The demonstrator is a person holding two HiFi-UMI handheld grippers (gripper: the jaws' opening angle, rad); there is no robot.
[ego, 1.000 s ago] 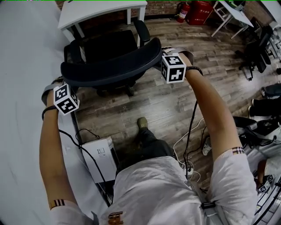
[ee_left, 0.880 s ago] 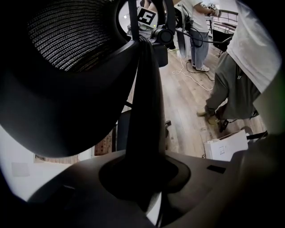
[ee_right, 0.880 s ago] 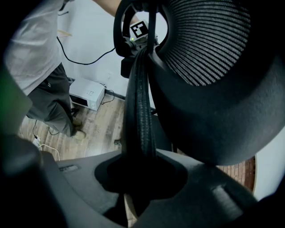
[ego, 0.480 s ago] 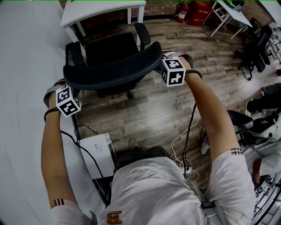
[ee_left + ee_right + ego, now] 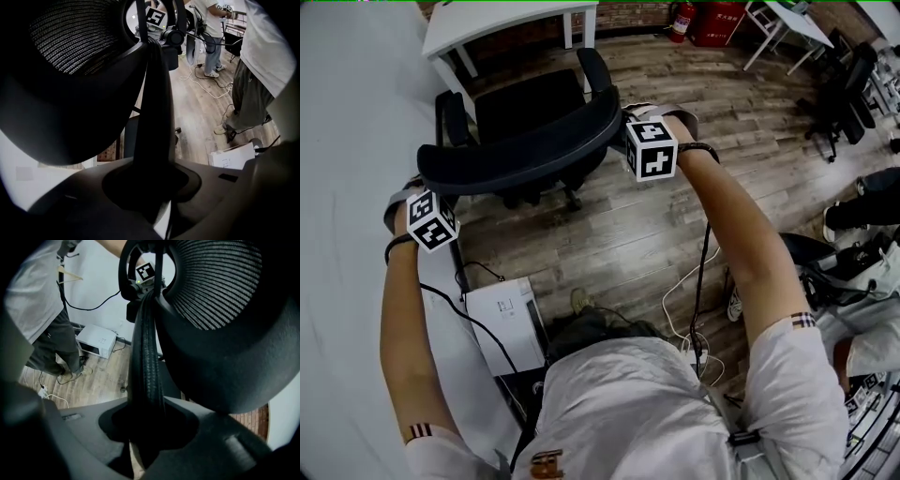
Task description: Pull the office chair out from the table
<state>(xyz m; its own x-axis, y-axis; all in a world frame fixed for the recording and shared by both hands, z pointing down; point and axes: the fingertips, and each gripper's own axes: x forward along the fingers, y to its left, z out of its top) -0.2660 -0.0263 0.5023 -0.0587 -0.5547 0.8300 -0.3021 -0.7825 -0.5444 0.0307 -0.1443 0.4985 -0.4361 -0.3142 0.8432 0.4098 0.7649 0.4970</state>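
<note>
The black office chair [image 5: 525,103] stands on the wood floor in front of a white table [image 5: 502,21]. Its curved backrest top [image 5: 516,152] faces me. My left gripper [image 5: 414,187] grips the left end of that rim, and my right gripper [image 5: 623,120] grips the right end. In the left gripper view the dark rim [image 5: 152,108] runs down into my left gripper [image 5: 151,190]. The right gripper view shows the ribbed rim [image 5: 146,357] held the same way in my right gripper [image 5: 146,430]. Both pairs of jaws are opening slightly with the rim still between them.
A broad white surface [image 5: 342,141] fills the left side, with a white box [image 5: 506,323] and cables [image 5: 692,291] on the floor near my feet. Red extinguishers [image 5: 703,17], another table [image 5: 787,23], a dark chair [image 5: 844,89] and a seated person's legs [image 5: 862,211] lie to the right.
Both grippers and the chair's backrest have shifted a little to the left in the head view. My foot has stepped back under me.
</note>
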